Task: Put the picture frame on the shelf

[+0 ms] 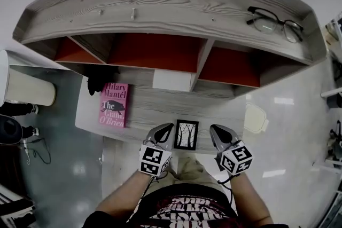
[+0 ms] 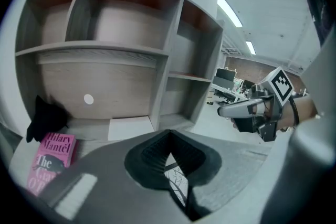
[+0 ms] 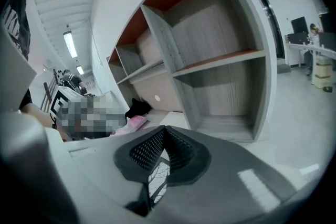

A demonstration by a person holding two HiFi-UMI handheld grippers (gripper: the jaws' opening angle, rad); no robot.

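**Item:** picture frame [image 1: 186, 134], black-edged, bare-tree print.
**Place:** front lip of the low grey ledge [image 1: 155, 110] of the shelf unit [image 1: 160, 13], at 6 o'clock in the head view. Print turned up toward the camera; flat or propped, not to be told. Not in any compartment.

**Left gripper** [image 1: 163, 136]: at the frame's 9 o'clock, tip just beside the left edge; contact not to be settled. Jaws together at the tips, nothing pinched between the pads. Tree print glimpsed only through the gap behind the tips in the left gripper view.

**Right gripper** [image 1: 220, 136]: at the frame's 3 o'clock, a strip of bare ledge between tip and frame. Jaws closed tip to tip, likewise empty-handed.

**Also present:**
- Pink book [image 1: 114, 104], flat on the same ledge at the frame's 10 o'clock.
- Dark lump [image 1: 101, 78], at the book's 12 o'clock, kind unclear.
- Spectacles [image 1: 273, 23], on the unit's top board, at 1 o'clock in the head view.
- White panel [image 1: 171, 80], at the frame's 12 o'clock, under the middle compartment.

**Progress, by judgement:** at the very start.
- **Done:** grippers flanking the frame, no more.
- **Left to do:** parting of the jaws, a grip on the frame's edges, lift, carry toward 12 o'clock into a compartment, setting down upright, release.
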